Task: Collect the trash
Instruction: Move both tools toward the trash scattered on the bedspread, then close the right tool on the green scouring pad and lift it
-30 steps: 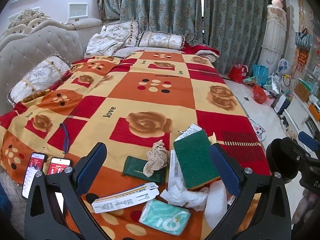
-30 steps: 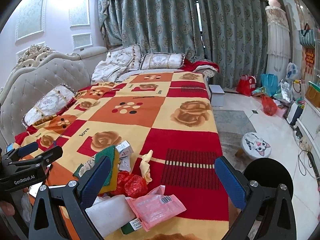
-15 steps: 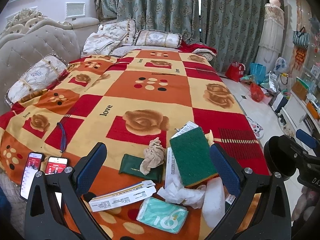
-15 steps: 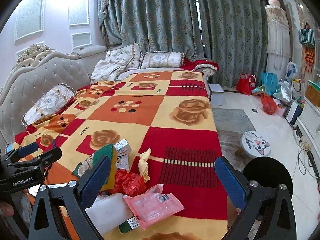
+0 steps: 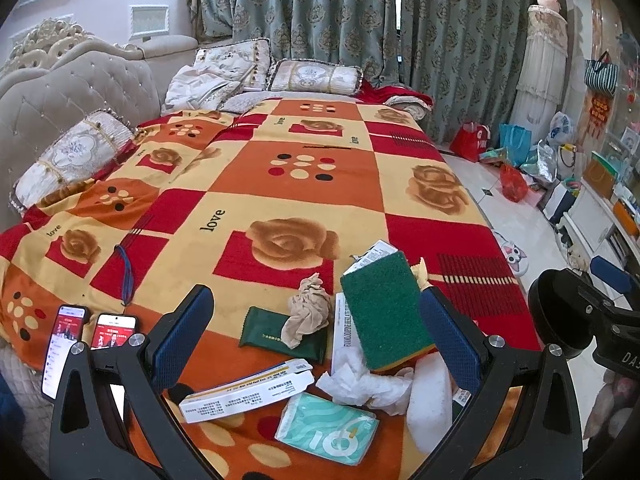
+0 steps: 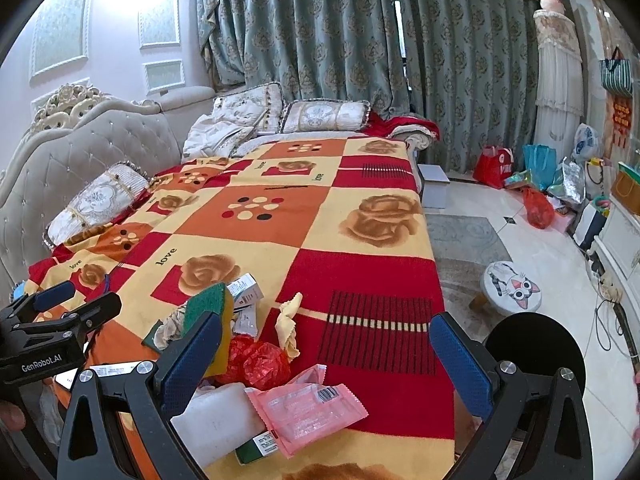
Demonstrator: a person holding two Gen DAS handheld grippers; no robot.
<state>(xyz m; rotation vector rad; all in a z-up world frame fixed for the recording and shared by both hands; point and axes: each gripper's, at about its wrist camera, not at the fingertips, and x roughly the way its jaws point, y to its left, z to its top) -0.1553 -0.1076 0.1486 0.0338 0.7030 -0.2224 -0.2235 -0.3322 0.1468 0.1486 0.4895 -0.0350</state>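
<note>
Left hand-held gripper (image 5: 316,344) jaws wide apart above green scouring pad (image 5: 382,312) and crumpled tissue (image 5: 360,386) on bed (image 5: 280,152), right hand-held gripper (image 6: 324,364) likewise spread, empty, over pink wrapper (image 6: 306,410).

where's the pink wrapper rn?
Right wrist view, low centre: the pink wrapper lies on the blanket at the near edge, just right of the white foam block and below the red crumpled plastic.
</note>
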